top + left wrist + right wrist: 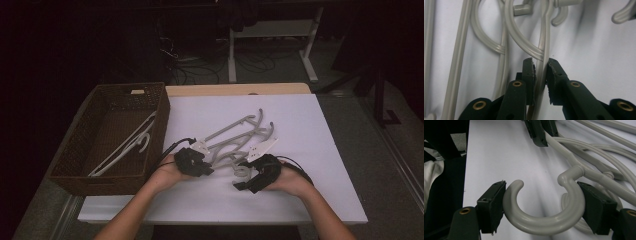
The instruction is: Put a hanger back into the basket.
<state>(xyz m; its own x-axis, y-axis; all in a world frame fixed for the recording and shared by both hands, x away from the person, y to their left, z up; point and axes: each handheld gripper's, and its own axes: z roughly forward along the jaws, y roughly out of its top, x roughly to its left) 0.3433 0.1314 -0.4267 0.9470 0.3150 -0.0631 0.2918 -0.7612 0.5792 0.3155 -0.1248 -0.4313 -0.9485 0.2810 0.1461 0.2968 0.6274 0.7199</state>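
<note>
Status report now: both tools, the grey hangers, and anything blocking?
Left tool shut on hanger arm. Right tool clamps hanger hook. Other grey hangers tangled underneath. White hangers in basket.

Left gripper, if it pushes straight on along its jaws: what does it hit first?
The left gripper is shut on a hanger arm. Straight ahead, the first thing is the curved loop crossing that arm just past the jaw tips; depth is hard to judge.

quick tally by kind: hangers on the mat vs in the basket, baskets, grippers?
Grey hangers on the white mat: 3, in a tangled pile, best count
White hangers in the basket: 2
Wicker basket: 1
Grippers: 2, left gripper, right gripper
Total: 8
</note>
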